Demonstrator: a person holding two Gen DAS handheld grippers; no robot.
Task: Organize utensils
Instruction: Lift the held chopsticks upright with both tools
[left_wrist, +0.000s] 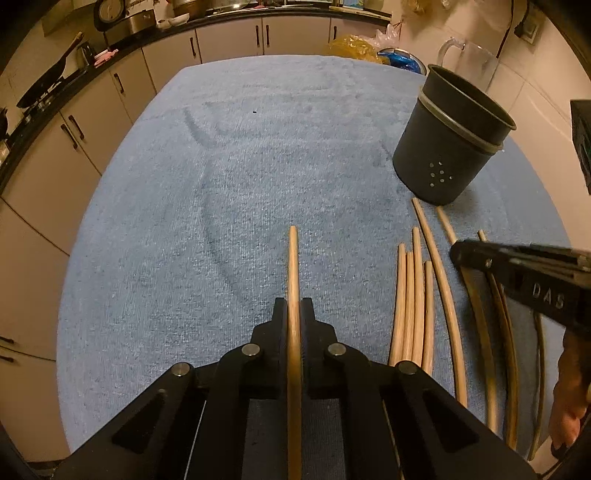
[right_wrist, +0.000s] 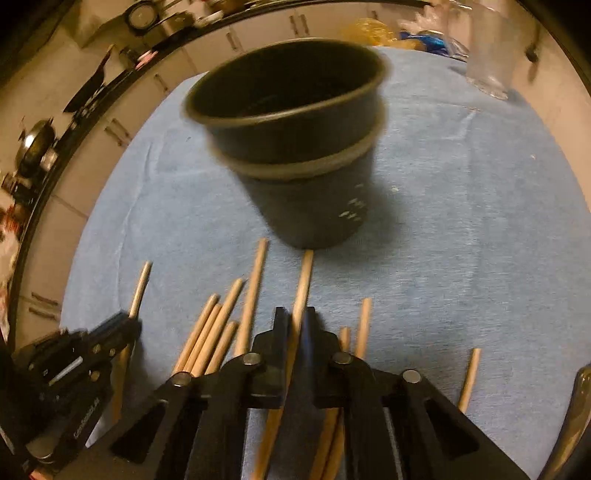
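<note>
My left gripper (left_wrist: 294, 306) is pinched tight on one chopstick (left_wrist: 293, 258), and my right gripper (right_wrist: 294, 319) looks clamped on another chopstick (right_wrist: 303, 280), each lying lengthwise between the fingers so it can go in end first. The loose chopsticks (left_wrist: 413, 295) lie on the blue towel (left_wrist: 221, 184) between the two, with the dark holder (left_wrist: 452, 147) upright just beyond, mouth open to receive them.

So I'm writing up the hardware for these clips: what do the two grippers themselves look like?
Both are matte black. The left gripper and right gripper have flat angular fingers on linkage arms with round silver pins. Pale lettering marks the side of each body. No cables or sleeves show.
</note>
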